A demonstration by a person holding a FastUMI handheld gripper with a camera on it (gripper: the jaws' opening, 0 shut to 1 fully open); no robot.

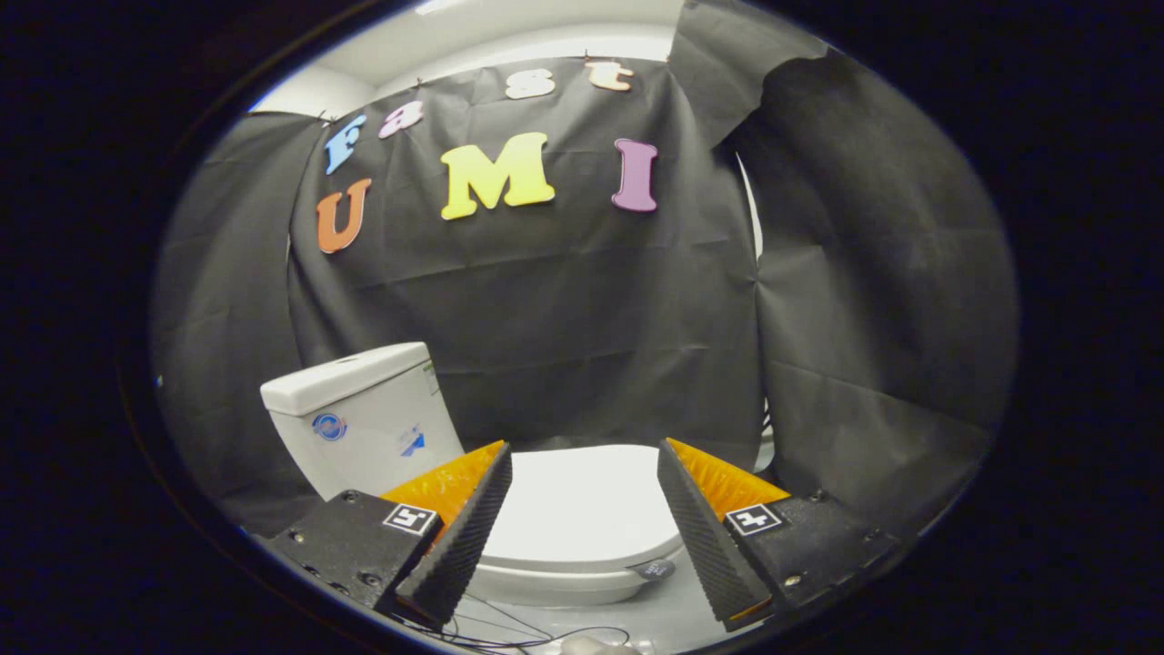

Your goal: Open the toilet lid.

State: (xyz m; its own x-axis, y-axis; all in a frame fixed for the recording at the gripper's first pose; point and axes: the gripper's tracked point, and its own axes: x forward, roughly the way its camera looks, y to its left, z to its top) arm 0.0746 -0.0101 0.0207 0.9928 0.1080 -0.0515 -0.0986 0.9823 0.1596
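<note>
1. The tongs (pixel 584 473) are spread wide and grasp nothing — both fingers hang apart in the air above the toilet.
2. The toilet lid (pixel 582 509) lies flat and closed on the bowl, seen between the two fingers and just beyond their tips; the task is not yet begun.
3. The wide spread is likely kept so that the lid's thin front rim (pixel 564 582) can slip between the fingers, or so that one finger can hook under it.
4. The cistern (pixel 364 418) stands beyond the left finger, at the hinge end, so the lid should swing up toward it.
5. Room: the black cloth wall (pixel 564 309) hangs close behind and to the right — open air above the lid looks ample, but the right side is tight.
6. A thin cable (pixel 546 632) lies on the floor below the rim, near the fingers' base; it could snag.
</note>
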